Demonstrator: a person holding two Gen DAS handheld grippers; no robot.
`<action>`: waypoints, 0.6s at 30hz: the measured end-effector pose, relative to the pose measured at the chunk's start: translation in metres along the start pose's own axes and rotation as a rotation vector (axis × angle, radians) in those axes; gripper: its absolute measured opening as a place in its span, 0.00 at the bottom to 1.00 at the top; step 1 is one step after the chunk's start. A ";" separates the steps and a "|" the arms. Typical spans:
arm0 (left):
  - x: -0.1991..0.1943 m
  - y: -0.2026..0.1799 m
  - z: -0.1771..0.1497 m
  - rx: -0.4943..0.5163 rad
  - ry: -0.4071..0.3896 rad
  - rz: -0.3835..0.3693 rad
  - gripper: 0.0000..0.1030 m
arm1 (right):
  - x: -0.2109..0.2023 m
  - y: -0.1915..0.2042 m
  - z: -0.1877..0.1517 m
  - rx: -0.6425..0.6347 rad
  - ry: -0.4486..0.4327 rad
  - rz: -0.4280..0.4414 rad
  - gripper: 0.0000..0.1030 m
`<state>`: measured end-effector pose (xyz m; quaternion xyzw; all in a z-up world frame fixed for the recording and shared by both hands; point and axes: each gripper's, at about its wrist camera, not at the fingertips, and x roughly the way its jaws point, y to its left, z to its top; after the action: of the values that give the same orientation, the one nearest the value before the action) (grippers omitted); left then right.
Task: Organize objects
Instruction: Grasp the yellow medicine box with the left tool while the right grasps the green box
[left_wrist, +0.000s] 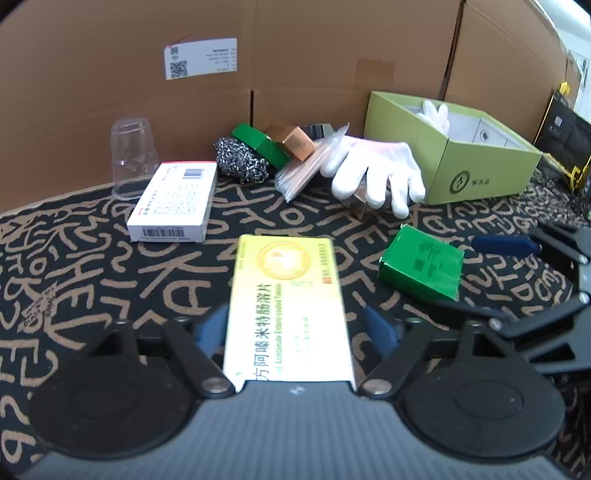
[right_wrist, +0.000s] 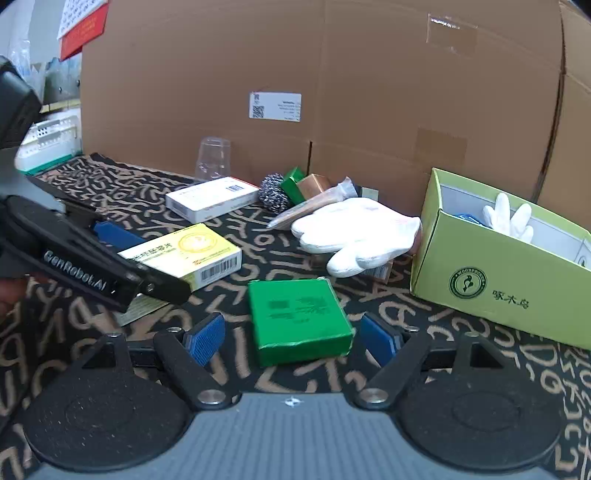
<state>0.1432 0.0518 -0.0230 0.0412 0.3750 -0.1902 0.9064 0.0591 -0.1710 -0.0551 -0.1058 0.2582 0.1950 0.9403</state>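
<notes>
left gripper (left_wrist: 295, 328): jaws released astride yellow medicine box (left_wrist: 286, 295); pads apart from its sides | right gripper (right_wrist: 293, 334): jaws released around green box (right_wrist: 299, 317) | risk: neighbouring grippers may collide; green carton (right_wrist: 498, 266) at 2 o'clock

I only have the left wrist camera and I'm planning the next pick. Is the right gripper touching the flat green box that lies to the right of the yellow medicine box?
Observer: No. In the right wrist view the flat green box lies on the patterned mat between the pads of the right gripper, with a gap on each side.
Operator: Is there anything in the light green carton besides the glove?
Observer: Yes. Something blue shows beside the white glove inside the light green carton. I can't tell what it is.
Operator: What's past the mat's far left end?
Observer: A white perforated basket stands there.
</notes>
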 end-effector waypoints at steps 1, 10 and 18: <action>0.002 0.000 0.000 0.001 0.009 -0.003 0.65 | 0.004 -0.003 0.002 0.004 0.004 0.006 0.81; 0.016 -0.002 0.007 0.026 0.022 0.038 0.75 | 0.022 -0.006 0.001 0.037 0.033 0.041 0.71; 0.016 -0.010 0.008 0.052 0.021 0.058 0.63 | 0.016 -0.007 -0.001 0.063 0.022 0.029 0.68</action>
<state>0.1548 0.0361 -0.0275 0.0778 0.3781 -0.1732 0.9061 0.0747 -0.1729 -0.0636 -0.0745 0.2760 0.1994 0.9373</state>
